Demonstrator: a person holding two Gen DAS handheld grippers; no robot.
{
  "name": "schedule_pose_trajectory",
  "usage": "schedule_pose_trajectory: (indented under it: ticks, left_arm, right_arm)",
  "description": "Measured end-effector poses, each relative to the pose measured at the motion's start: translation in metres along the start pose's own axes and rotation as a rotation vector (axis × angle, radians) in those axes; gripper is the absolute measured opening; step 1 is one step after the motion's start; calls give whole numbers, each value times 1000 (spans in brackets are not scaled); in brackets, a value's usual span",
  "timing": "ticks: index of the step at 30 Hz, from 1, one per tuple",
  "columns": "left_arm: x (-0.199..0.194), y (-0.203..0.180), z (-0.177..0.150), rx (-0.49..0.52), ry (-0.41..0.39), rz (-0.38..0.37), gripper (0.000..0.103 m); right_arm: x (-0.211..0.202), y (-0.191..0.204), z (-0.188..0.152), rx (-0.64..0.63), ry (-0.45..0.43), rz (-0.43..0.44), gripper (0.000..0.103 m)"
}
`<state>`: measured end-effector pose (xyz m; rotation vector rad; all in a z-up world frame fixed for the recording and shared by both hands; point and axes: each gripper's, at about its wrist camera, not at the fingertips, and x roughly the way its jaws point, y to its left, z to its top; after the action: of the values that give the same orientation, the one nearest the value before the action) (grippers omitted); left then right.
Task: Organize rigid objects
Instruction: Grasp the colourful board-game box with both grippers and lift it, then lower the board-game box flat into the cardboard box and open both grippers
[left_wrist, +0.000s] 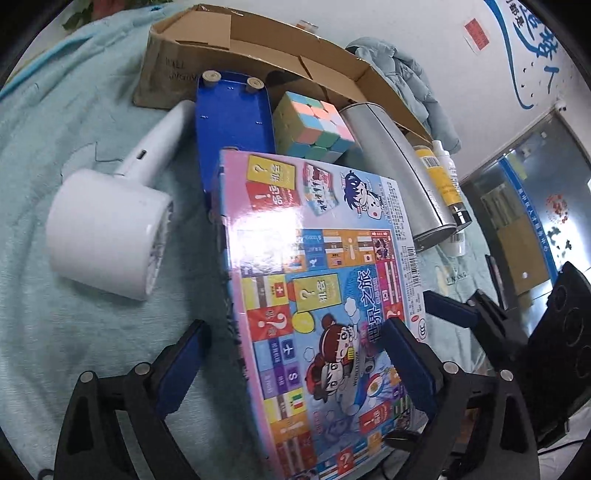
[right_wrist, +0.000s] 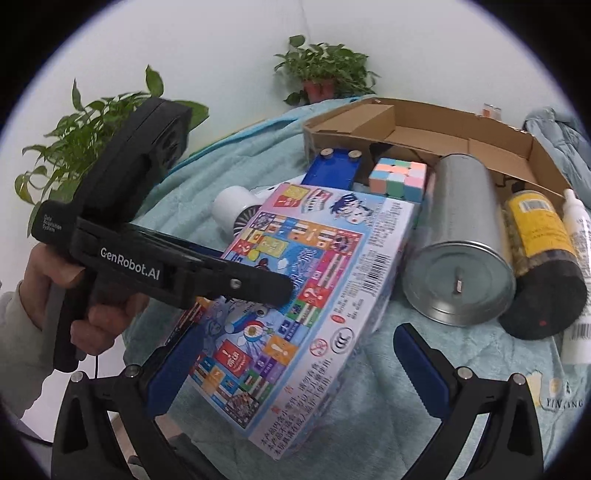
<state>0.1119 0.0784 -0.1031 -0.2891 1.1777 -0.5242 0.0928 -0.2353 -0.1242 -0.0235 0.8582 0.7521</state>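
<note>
A colourful board game box (left_wrist: 321, 295) (right_wrist: 306, 295) lies tilted on the teal blanket. My left gripper (left_wrist: 295, 365) is open, its fingers on either side of the box's near end; from the right wrist view it shows over the box (right_wrist: 258, 288). My right gripper (right_wrist: 299, 365) is open around the box's near corner, not closed on it. Behind the box are a pastel puzzle cube (left_wrist: 314, 125) (right_wrist: 399, 177), a blue board with small wheels (left_wrist: 232, 122) (right_wrist: 332, 170) and a silver tin cylinder (left_wrist: 399, 166) (right_wrist: 458, 251).
An open cardboard box (left_wrist: 258, 48) (right_wrist: 424, 125) stands at the back. A white hair dryer (left_wrist: 107, 221) lies left. A yellow-labelled jar (right_wrist: 539, 258) and white bottle (right_wrist: 580, 277) lie right. Potted plants (right_wrist: 325, 70) stand by the wall.
</note>
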Motion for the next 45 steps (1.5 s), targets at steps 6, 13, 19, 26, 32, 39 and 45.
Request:
schedule_pose_trajectory:
  ticks: [6,13,19,26,32,39,45]
  left_arm:
    - [7,-4,-2,-10,5,-19,82]
    - [5,-25,-10,26,-32,74,81]
    - [5,-24,-13,15,-47,87,81]
    - [-9,-49,-13,70,-107,139,81]
    - [-35,-83,2,167,-212,170,81]
    - [-55,-108,51,252,-301,138,81]
    - [-58,-116,108,264,-320,100,81]
  right_arm:
    - [21,2,3,25,78,-20,101]
    - [26,3,4,82,80,-43,101]
    - [28,2,5,118,64,-53,102]
    - [10,8,10,130,1,-112,100]
    - [-19,7,35,99,-128,-197,97]
    - [-39,-14,72,82,-238,-268,96]
    - [-42,-42,109,99,-280,-293,96]
